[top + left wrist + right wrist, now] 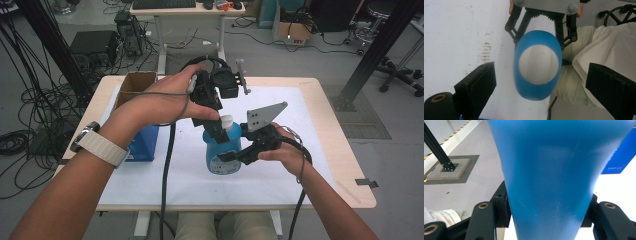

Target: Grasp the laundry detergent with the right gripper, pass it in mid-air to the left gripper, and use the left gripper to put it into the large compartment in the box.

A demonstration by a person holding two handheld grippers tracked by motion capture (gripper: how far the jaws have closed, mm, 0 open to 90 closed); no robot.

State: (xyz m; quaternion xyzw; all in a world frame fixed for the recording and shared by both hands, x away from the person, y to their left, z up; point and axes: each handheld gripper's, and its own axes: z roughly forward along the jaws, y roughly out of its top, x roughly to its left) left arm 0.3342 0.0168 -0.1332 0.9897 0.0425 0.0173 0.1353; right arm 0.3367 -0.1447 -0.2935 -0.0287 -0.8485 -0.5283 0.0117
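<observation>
Clamping the smooth, probably slippery blue bottle (223, 150) at its body, right claw (235, 155) steadies it; left claw (216, 125) gapes above the white cap (539, 64).

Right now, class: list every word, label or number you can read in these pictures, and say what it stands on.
None can be read.
Blue bottle: its label has print, too small and blurred.
Blue box: small white print on its side, seen in the right gripper view, too blurred.
Cardboard box on the floor: red marking, unreadable.
</observation>
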